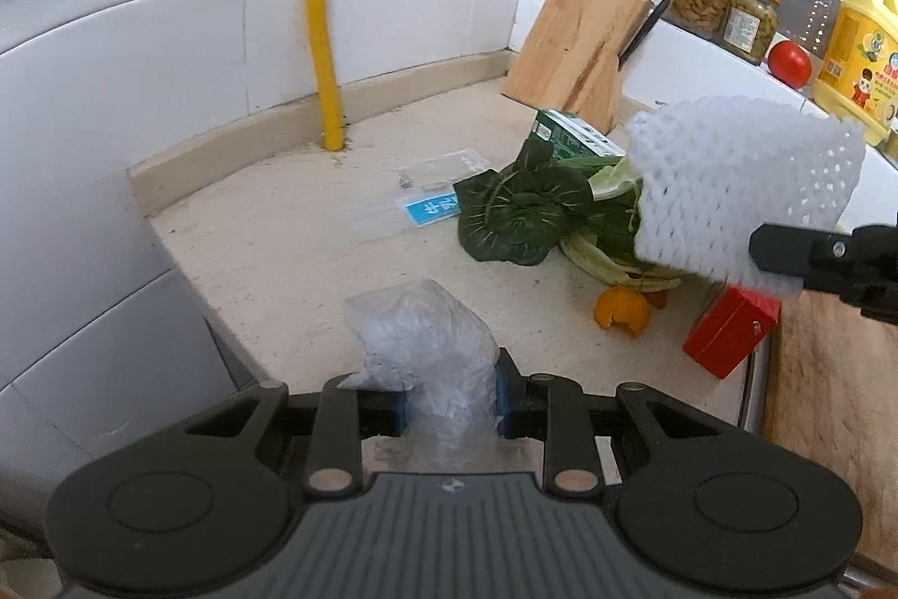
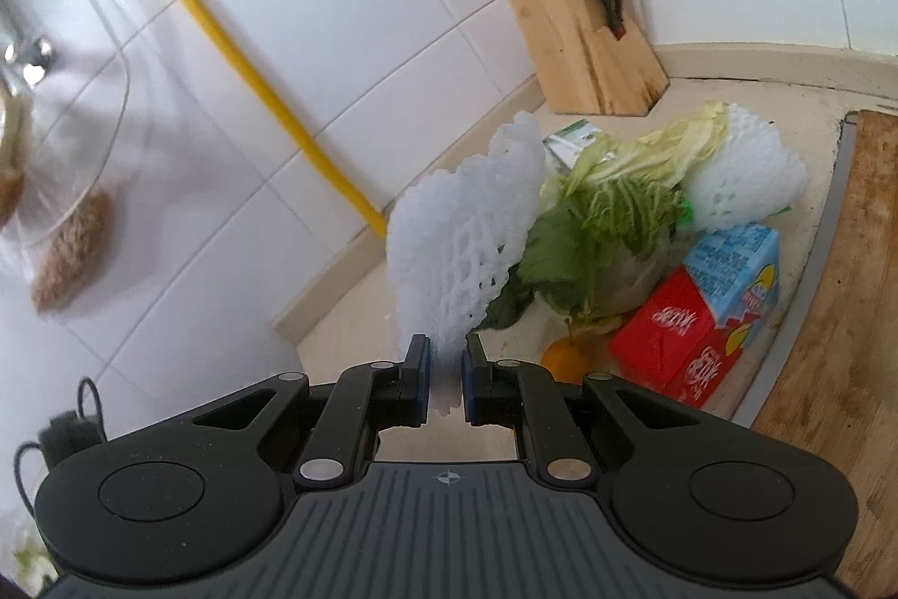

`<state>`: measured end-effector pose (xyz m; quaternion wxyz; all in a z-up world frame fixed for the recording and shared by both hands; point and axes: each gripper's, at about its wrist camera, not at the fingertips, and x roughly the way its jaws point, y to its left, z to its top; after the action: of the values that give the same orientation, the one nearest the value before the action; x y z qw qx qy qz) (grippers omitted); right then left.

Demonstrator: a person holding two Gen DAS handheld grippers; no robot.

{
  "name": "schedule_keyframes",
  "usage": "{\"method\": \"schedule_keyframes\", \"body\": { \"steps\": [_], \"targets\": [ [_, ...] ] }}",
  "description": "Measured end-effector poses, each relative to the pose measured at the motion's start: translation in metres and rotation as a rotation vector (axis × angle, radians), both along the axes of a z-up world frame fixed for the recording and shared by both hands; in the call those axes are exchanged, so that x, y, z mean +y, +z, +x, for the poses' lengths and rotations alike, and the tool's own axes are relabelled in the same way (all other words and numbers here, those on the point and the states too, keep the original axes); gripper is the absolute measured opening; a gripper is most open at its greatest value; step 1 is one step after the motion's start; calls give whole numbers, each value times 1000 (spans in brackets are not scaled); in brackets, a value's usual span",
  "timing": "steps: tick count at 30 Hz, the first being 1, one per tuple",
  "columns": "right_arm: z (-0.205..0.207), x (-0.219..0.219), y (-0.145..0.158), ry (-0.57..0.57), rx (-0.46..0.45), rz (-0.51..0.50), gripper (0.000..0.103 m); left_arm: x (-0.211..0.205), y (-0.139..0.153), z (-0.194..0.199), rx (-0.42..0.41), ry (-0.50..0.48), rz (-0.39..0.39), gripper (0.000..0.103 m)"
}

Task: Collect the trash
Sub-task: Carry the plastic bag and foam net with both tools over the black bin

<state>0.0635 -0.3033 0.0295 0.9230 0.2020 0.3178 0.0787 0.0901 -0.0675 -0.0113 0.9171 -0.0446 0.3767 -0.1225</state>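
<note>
Both claws are clamped on trash — left claw (image 1: 449, 399) on a plastic wad (image 1: 426, 346), right claw (image 2: 447, 374) on foam net (image 2: 466, 228); each grip should stay firm, carried clear of the greens (image 2: 612, 217) ahead.

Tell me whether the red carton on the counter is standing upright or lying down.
Lying down. The red carton rests on a broad side on the counter, its printed lettering facing up, beside the blue carton.

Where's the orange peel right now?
In the left wrist view, the orange peel lies on the counter, right of centre, just below the leafy greens and left of the red box.
</note>
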Motion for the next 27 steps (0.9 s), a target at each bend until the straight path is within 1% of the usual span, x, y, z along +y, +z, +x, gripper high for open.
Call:
{"method": "schedule_keyframes", "body": {
  "steps": [5,10,27],
  "targets": [
    [-6,21,-2,45,6,-36,16,11,3,-9,-13,22,-5,22],
    [-6,44,-7,105,25,-48,15,29,3,-20,-15,67,-1,22],
    [10,149,-34,409,107,-80,15,112,-13,-62,33,320,6,22]
  ]
}}
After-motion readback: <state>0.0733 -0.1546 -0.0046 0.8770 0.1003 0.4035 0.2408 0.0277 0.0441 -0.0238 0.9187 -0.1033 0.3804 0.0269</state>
